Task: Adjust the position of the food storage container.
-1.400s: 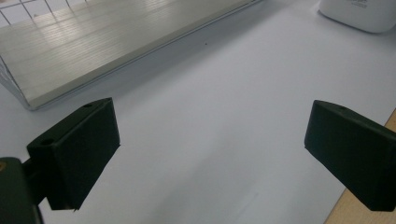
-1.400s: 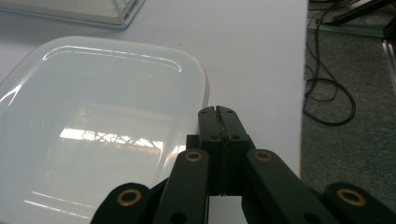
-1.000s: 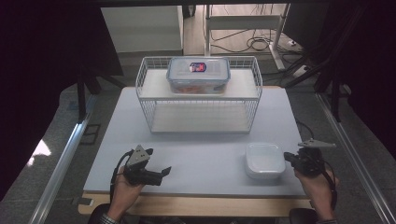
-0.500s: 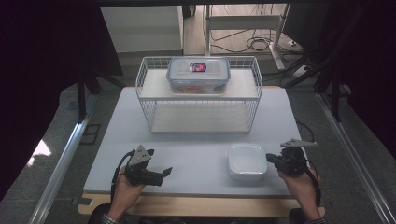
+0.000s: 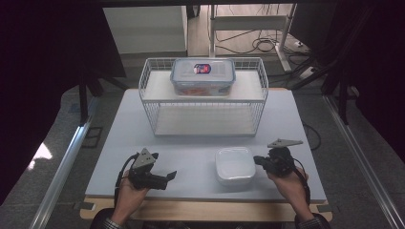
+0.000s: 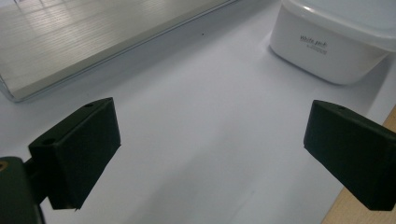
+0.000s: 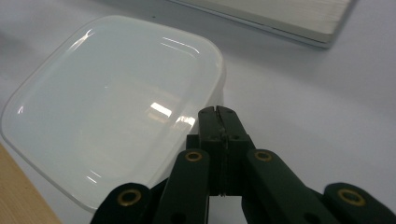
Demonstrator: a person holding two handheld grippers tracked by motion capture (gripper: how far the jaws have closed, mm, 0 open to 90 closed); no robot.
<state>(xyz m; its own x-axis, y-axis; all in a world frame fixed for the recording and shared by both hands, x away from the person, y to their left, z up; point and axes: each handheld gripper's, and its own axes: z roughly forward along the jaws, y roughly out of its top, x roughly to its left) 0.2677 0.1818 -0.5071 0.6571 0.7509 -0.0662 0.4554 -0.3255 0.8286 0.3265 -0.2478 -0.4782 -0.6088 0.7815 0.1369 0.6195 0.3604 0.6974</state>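
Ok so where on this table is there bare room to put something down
The widest bare patch is on the table, between the wire rack and the front edge, bordered by the left claw and the white container. Narrow strips run beside the rack, left and right. It is crowded front right, where the shut right claw meets the container.

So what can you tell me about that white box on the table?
The white box is a squarish, round-cornered container, plastic by its look, with a glossy lid shut on top and small grey lettering on one side. It sits flat near the table's front edge. The right gripper, jaws shut, presses against its side.
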